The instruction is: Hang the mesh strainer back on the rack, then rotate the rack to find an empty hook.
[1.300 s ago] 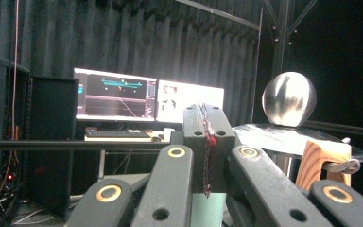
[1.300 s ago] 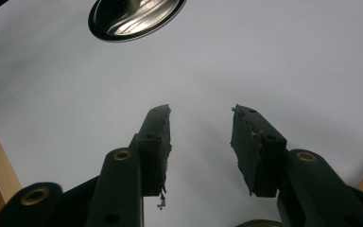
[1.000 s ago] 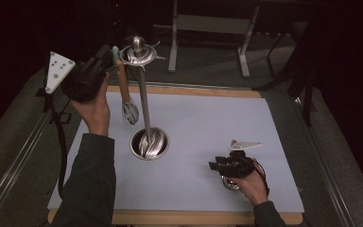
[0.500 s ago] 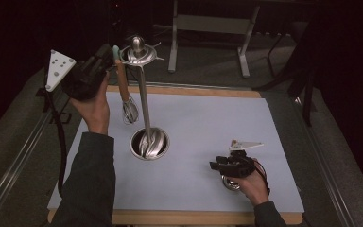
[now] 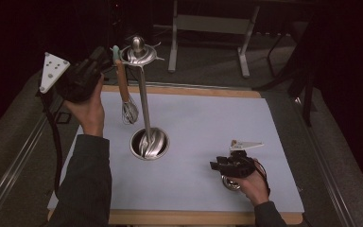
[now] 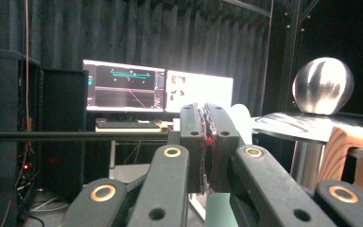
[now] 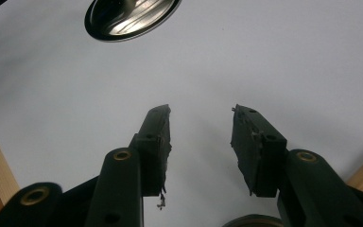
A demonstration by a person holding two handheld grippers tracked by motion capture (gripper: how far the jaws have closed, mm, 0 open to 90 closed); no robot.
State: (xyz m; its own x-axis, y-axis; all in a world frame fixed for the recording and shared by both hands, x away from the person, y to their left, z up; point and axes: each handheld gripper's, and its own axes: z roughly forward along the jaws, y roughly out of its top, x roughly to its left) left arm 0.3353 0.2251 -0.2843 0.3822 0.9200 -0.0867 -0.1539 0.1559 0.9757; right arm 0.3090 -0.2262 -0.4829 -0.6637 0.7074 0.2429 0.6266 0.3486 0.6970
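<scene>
A steel utensil stand has a round base (image 5: 150, 143) on the pale mat, a thin pole (image 5: 144, 104) and a top disc (image 5: 139, 56) with a ball (image 6: 322, 85). A whisk (image 5: 123, 82) with a wooden handle (image 6: 347, 151) hangs from the disc by a teal loop (image 5: 116, 49). My left gripper (image 5: 105, 56) is held high just left of that loop. Its jaws (image 6: 204, 113) have just been opening and stand a thin slit apart, with nothing visibly pinched. My right gripper (image 5: 215, 165) rests low over the mat, its jaws (image 7: 201, 123) open and empty.
A small round steel piece (image 5: 230, 182) lies under the right hand. The mat (image 5: 203, 123) sits on a wooden board (image 5: 184, 90). Beyond the table stand a metal frame (image 5: 208, 23) and lit monitors (image 6: 123, 85). The stand's base (image 7: 130, 14) lies ahead of the right gripper.
The left gripper has eased a touch to the left, away from the stand's top. The whisk, the stand and the right hand have kept still.
</scene>
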